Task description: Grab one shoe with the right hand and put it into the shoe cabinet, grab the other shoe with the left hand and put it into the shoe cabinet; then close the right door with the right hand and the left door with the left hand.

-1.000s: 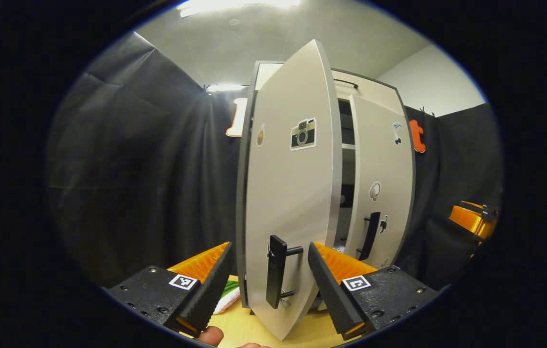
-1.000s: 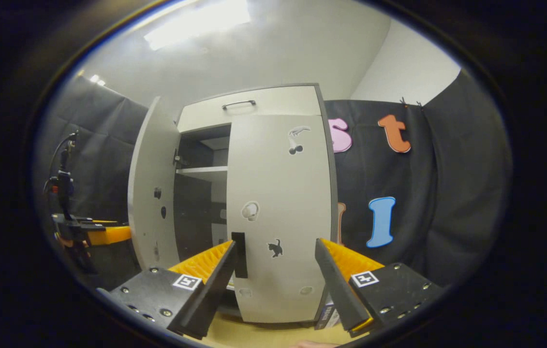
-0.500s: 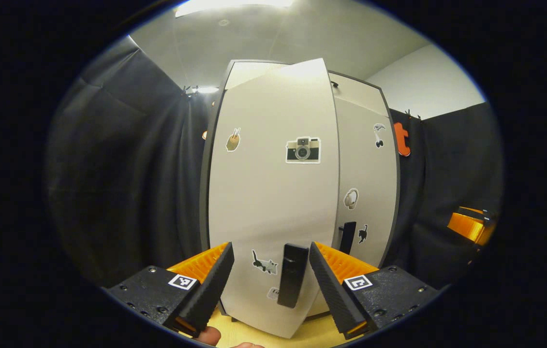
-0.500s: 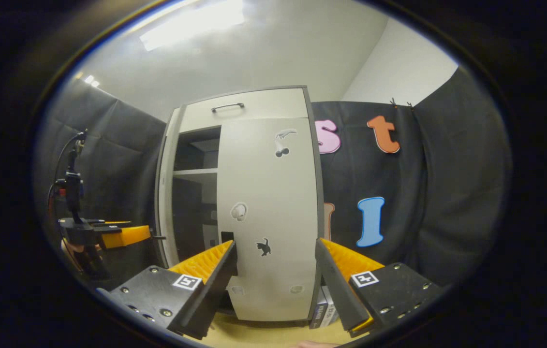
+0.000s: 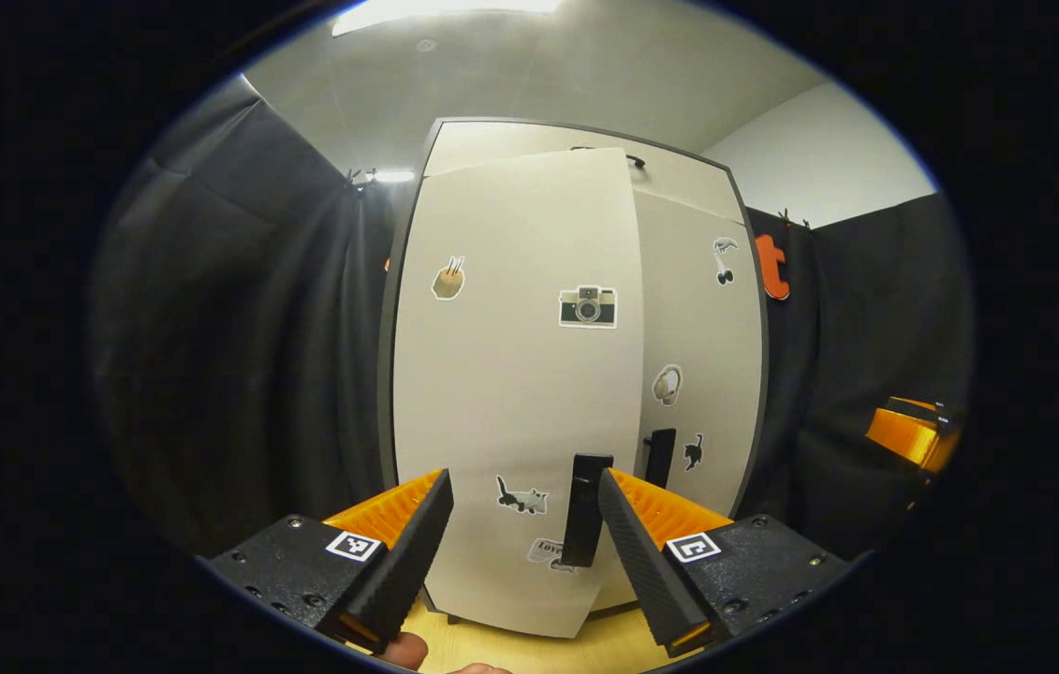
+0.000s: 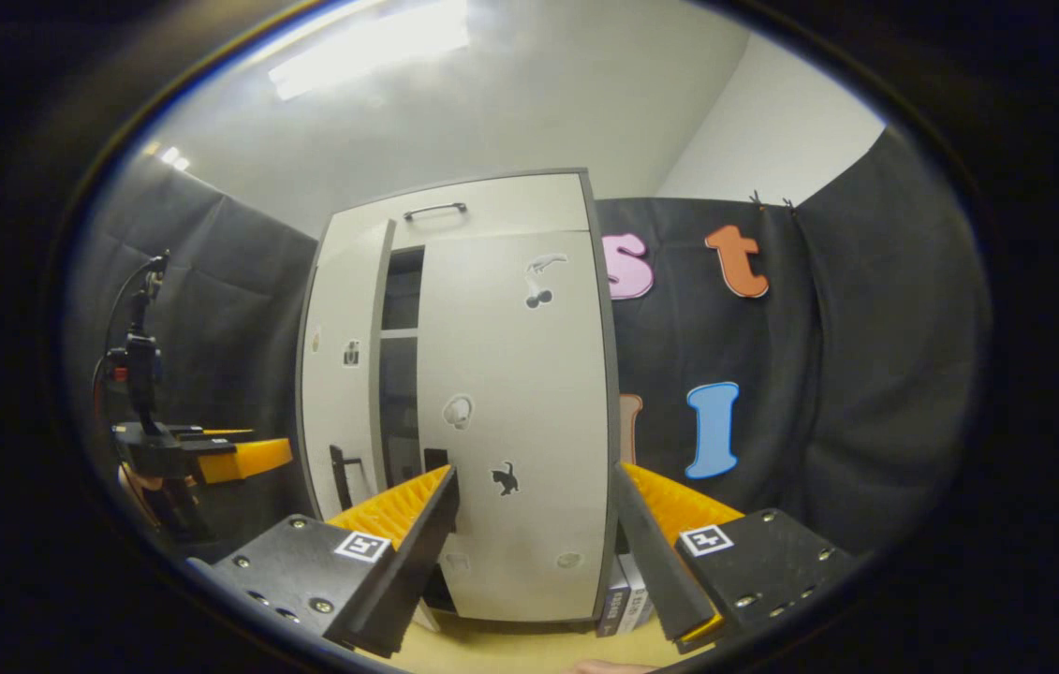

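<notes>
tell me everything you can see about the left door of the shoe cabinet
The left door is a tall, flat panel in a matt pale grey, like laminated board, with a dark edge. It carries stickers: a camera, a small brown item near the top, a cat and a label low down. A black bar handle stands upright near its free edge. In the right gripper view a dark gap remains beside the right door, so it is not quite shut. The left hand-held gripper hangs open before it; contact cannot be told.

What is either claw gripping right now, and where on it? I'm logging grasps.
Nothing. The left claw stands open before the pale grey left door, its black bar handle ungripped. The right claw is open too.
</notes>
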A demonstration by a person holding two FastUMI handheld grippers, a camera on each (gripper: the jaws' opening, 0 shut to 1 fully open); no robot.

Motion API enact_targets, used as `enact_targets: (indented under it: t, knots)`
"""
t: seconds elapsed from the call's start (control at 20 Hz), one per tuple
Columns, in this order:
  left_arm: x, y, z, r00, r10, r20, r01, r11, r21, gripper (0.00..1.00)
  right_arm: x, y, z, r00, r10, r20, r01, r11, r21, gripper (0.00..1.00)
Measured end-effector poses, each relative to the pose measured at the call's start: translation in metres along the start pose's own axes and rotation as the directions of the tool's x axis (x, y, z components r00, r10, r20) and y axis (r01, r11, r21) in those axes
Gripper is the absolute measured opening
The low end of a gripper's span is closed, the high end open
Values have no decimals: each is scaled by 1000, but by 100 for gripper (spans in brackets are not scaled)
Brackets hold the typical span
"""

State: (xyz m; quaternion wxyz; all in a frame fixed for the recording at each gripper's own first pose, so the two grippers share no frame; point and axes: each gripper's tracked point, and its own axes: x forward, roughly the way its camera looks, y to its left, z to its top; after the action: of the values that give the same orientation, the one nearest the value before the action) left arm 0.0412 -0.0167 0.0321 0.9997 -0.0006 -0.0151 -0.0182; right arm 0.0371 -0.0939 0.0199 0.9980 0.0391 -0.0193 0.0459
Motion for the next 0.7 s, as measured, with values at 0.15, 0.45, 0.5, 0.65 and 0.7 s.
enact_targets:
  t: [0.15, 0.45, 0.5, 0.65, 0.7]
  knots:
    - [-1, 0, 1, 1000, 3, 4, -3, 1000, 8, 95, -1, 1, -1, 1000, 6, -1, -6, 1000, 2, 96]
    - [-3, 0, 2, 1000, 10, 8, -10, 1000, 9, 95, -5, 5, -2, 1000, 17, -5, -17, 1000, -1, 96]
    - [-3, 0, 2, 1000, 11, 6, -11, 1000, 11, 95, -5, 6, -2, 1000, 19, -5, -19, 1000, -2, 92]
    - [-4, 0, 3, 1000, 14, 3, -14, 1000, 15, 95, -7, 9, -2, 1000, 24, -6, -24, 1000, -2, 96]
    - [-3, 0, 2, 1000, 16, 2, -16, 1000, 16, 95, -7, 10, -2, 1000, 26, -7, -26, 1000, -2, 96]
